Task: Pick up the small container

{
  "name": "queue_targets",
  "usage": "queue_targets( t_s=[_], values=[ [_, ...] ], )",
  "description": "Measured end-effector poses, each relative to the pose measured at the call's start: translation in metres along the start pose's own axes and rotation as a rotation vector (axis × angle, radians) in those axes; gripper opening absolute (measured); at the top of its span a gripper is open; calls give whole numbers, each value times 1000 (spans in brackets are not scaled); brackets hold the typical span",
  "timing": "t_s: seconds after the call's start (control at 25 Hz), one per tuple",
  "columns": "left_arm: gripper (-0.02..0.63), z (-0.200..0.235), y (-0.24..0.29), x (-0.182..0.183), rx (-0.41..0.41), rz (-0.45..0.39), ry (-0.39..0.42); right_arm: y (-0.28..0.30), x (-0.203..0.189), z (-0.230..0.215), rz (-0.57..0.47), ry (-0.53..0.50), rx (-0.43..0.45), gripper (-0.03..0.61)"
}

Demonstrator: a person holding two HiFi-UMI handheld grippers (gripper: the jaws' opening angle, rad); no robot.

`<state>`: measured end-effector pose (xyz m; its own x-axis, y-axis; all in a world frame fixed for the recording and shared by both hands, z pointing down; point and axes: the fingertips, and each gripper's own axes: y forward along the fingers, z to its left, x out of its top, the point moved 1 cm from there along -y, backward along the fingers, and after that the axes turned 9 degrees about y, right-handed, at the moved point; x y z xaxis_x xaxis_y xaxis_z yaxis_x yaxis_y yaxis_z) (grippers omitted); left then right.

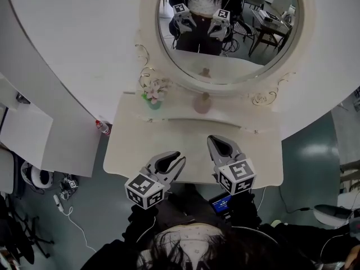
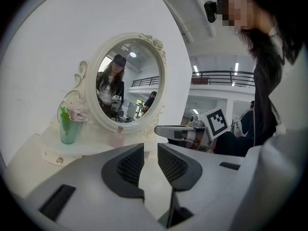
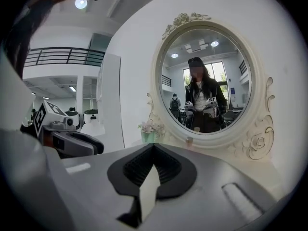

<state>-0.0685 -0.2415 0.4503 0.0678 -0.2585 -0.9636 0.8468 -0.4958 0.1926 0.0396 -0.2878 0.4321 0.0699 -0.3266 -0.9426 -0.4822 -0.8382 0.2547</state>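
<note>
Right claw (image 3: 153,146): the pads are pressed together at the tips with nothing between them. It hangs over the near edge of the bench (image 1: 169,142) and points toward the mirror (image 1: 225,30).
Left claw (image 2: 150,149): the jaws are drawn in to a thin slit and hold nothing. It sits beside the right claw over the same near edge.
Step in hand: judged to be the approach, as neither claw is near its target yet.
Doing it well: the jaws should spread wide before the reach ends. The right claw looks better lined up with the container. It should come in low and level with one pad on either side of the body, then close gently without knocking the container into the mirror frame behind it.
Small container (image 1: 202,103): a pinkish pot standing upright on the raised back ledge at the foot of the mirror, about centre. It is well apart from both claws and nothing touches it.
Its contents: cannot be told. A darker top suggests a cap.
Green cup (image 1: 153,101): stands on the same ledge to the container's left, apart from it, and holds pale flowers.
Red-capped bottle (image 1: 102,127): lies off the bench's left end, with its contents too small to tell.
</note>
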Motion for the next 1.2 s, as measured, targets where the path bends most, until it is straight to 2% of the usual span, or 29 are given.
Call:
queue_targets(
  t_s=[0.32, 0.52, 0.84, 1.2],
  values=[
    [81, 5, 30, 1, 15, 22, 4, 36, 21, -55, -1, -35, 4, 11],
    [81, 12, 43, 1, 37, 36, 5, 68, 28, -79, 19, -62, 28, 54],
    [81, 24, 58, 4, 64, 51, 4, 118, 11, -114, 101, -37, 35, 159],
    [81, 39, 63, 1, 86, 76, -7, 164, -14, -133, 183, -30, 27, 184]
  ],
)
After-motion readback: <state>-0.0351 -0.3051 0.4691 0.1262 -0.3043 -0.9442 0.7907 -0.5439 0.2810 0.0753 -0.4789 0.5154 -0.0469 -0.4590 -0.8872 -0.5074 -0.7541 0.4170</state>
